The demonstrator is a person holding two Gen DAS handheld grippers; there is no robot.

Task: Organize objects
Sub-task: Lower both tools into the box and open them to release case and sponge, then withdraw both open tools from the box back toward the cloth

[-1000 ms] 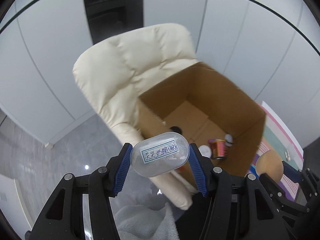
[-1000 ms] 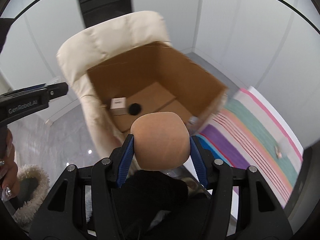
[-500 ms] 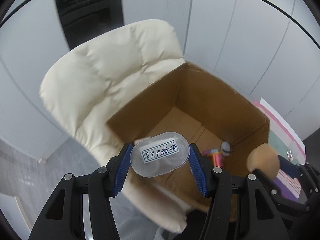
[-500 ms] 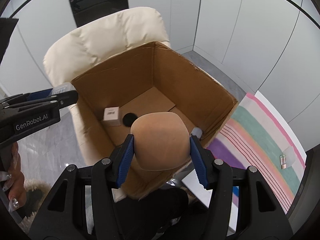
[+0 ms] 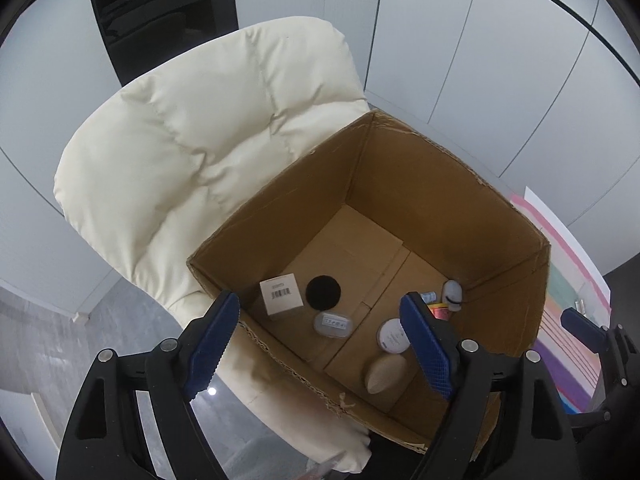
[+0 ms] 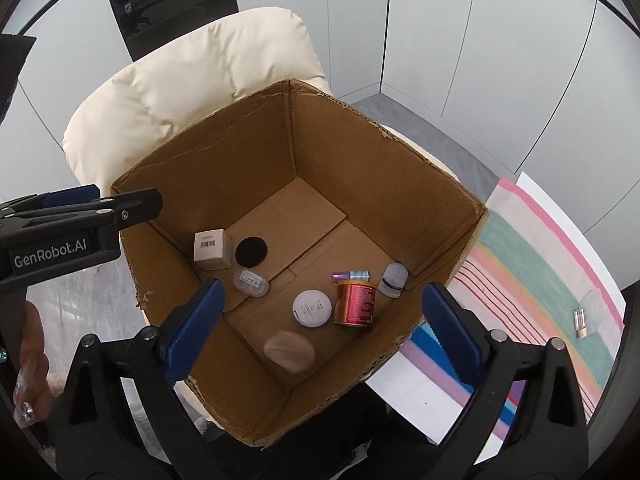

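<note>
**Both tools emptied over the box**

A second ago my left tool [image 5: 320,344] was pinching a clear oval plastic case with a white label [image 5: 333,323], and my right tool [image 6: 320,332] a tan egg-shaped sponge [image 6: 289,351]. Both tools have since travelled over the open brown cardboard box [image 5: 420,184] on the cream padded armchair [image 5: 192,152], and their jaws have just been opening; they now stand spread, with nothing between the blue pads. The case lies flat on the box floor near the front-left wall, beside a black round disc [image 5: 323,292] and a small white barcoded carton [image 5: 280,295]. The sponge sits near the front wall, slightly blurred in the right view, so I judge it may not be fully at rest.

Also in the box are a white round compact [image 6: 312,308], a red metal can [image 6: 355,303] and a small clear capped bottle [image 6: 393,280].

What the next move turns on, as I read it: a small silvery item [image 6: 582,322], too small to identify, remains outside on the striped pastel mat [image 6: 532,264], well to the right of the box. My right tool is the nearer one; from it the item lies right and slightly ahead, beyond the box's right wall.
</note>
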